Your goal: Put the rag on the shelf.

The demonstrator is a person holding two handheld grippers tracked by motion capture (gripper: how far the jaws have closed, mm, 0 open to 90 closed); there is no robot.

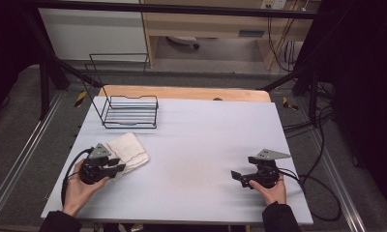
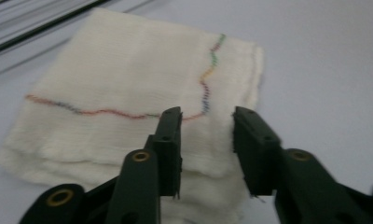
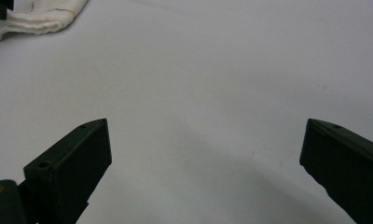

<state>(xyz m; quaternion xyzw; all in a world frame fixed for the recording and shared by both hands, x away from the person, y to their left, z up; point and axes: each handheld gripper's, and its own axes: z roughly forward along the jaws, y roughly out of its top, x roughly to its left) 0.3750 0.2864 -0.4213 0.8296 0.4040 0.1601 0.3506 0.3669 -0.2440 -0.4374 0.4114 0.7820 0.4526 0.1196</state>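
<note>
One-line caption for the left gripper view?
Left tongs, jaws parted, poised over the near corner of a folded white cloth with multicoloured stitching.

no text, label, brand, number or sign can be read anywhere in these pictures. the folded white cloth (image 2: pixel 128 93) bears only a wavy line of multicoloured stitching, no letters. a pale tag on the wooden furniture at the back is too small to read.
</note>
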